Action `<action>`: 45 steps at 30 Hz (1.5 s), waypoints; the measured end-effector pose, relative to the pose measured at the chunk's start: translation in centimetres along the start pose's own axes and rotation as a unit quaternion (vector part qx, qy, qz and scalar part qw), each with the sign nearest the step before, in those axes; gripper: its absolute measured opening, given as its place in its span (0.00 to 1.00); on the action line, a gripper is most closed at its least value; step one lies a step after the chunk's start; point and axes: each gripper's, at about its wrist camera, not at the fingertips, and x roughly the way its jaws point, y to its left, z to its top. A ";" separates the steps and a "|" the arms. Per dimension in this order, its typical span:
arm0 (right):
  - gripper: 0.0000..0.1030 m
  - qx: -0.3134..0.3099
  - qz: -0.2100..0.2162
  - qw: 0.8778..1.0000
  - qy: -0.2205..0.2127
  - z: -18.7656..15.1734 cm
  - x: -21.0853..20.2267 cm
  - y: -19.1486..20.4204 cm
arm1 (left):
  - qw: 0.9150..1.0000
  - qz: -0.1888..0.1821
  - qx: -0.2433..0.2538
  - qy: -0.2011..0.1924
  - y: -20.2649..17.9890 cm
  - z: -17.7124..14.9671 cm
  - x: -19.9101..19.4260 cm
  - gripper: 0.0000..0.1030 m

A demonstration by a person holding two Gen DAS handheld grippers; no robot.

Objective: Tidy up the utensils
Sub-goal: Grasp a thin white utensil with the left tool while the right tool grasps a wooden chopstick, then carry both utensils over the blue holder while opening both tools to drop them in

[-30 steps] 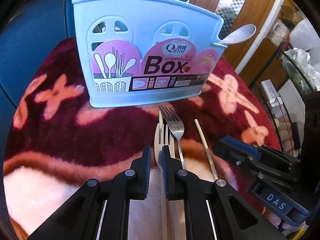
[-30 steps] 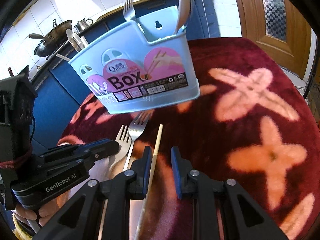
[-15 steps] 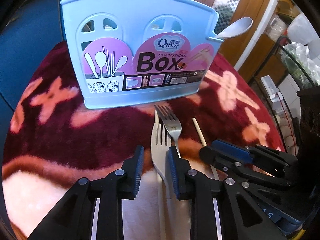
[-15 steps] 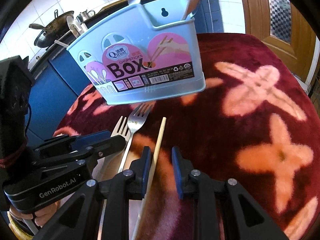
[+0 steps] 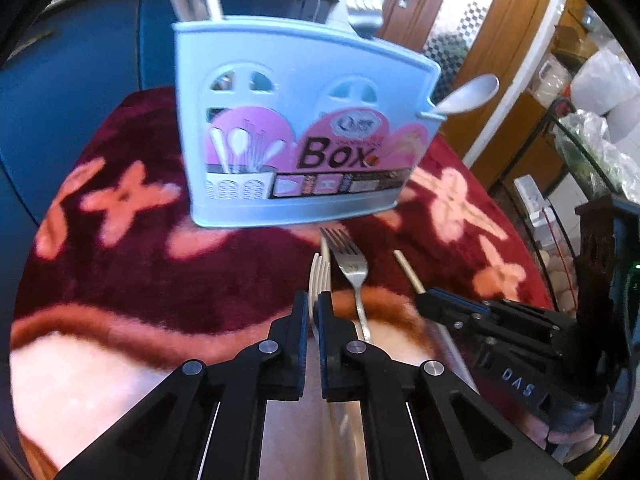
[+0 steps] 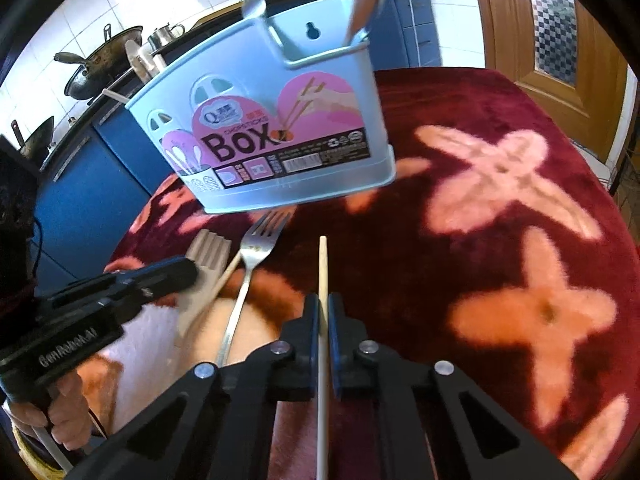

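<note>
A light blue utensil box (image 5: pixel 300 128) (image 6: pixel 272 136) stands on the red floral cloth and holds forks and spoons. My left gripper (image 5: pixel 313 304) is shut on a pale beige fork (image 5: pixel 319 276) (image 6: pixel 208 256), held on edge. A metal fork (image 5: pixel 352 268) (image 6: pixel 256 248) lies on the cloth beside it. My right gripper (image 6: pixel 323 308) is shut on a pale chopstick (image 6: pixel 322 272) (image 5: pixel 408 272). The right gripper also shows in the left wrist view (image 5: pixel 436 300), and the left gripper in the right wrist view (image 6: pixel 176 276).
The round table's cloth (image 6: pixel 520 208) falls off at the right and near edges. Blue cabinets (image 6: pixel 80 176) with woks on top stand behind. A wooden door (image 6: pixel 560 32) is at the far right. A wire rack with bags (image 5: pixel 592 148) stands right of the table.
Both grippers have closed, the left on the beige fork and the right on the chopstick. Both have lifted slightly and the box now looks further off.
</note>
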 end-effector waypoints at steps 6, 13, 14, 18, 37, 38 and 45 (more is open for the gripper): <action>0.07 -0.007 0.006 1.000 0.023 0.4 0.4 -0.4 | 1.000 0.020 -0.013 0.014 1.5 -0.2 0.4 0.05; 0.07 -0.026 0.009 0.997 0.071 1.6 1.3 -0.1 | 0.999 0.025 -0.001 0.034 1.2 -0.2 1.3 0.10; 0.07 -0.028 0.011 0.997 0.078 1.7 1.5 -0.1 | 0.999 0.024 -0.003 0.040 1.3 -0.2 1.6 0.11; 0.07 -0.032 0.018 0.995 0.096 2.1 1.8 -0.3 | 0.999 0.013 -0.013 0.041 1.6 -0.3 1.9 0.11; 0.06 -0.040 0.033 0.998 0.045 2.2 -0.9 0.4 | 0.998 -0.019 -0.049 -0.035 2.3 0.2 -3.1 0.02; 0.06 -0.039 0.035 0.998 0.029 2.3 -1.5 0.5 | 0.998 -0.020 -0.049 -0.043 2.2 0.4 -3.5 0.02; 0.06 -0.041 0.039 0.994 -0.095 3.7 -6.6 1.0 | 0.993 -0.021 -0.046 -0.104 1.8 1.7 -6.5 0.02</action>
